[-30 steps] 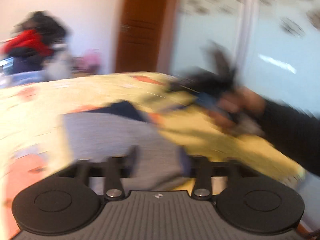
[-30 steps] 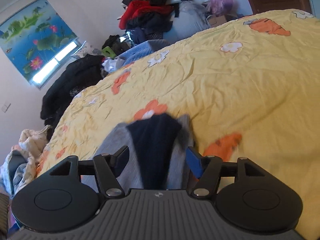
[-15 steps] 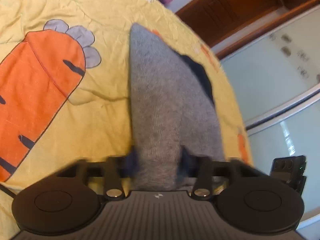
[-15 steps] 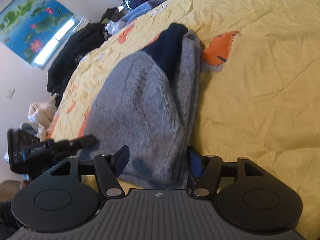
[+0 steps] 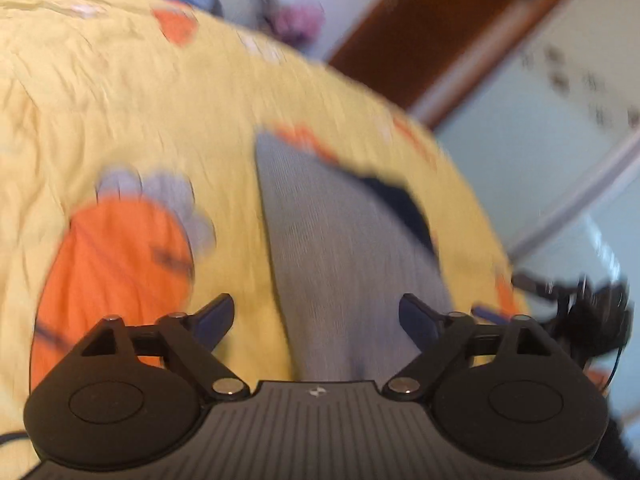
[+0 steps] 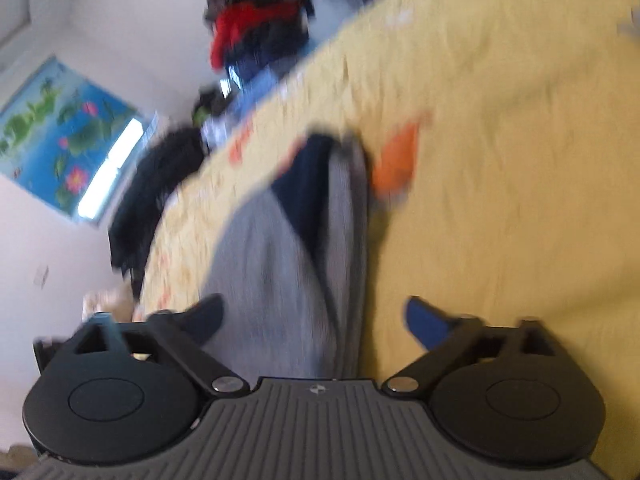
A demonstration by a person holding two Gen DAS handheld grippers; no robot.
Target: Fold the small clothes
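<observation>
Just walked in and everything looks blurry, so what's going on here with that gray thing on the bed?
A person holding a gripper in each hand is folding a small gray garment with a navy part, which lies on the yellow carrot-print bedspread. The left gripper and right gripper are both open at the garment's near edge, fingers spread, gripping nothing. Both views are motion-blurred. A heap of clothes sits beyond the bed.

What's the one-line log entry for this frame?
left tool: open | right tool: open | grey garment: released, flat on yellow bedspread | views: blurred
</observation>
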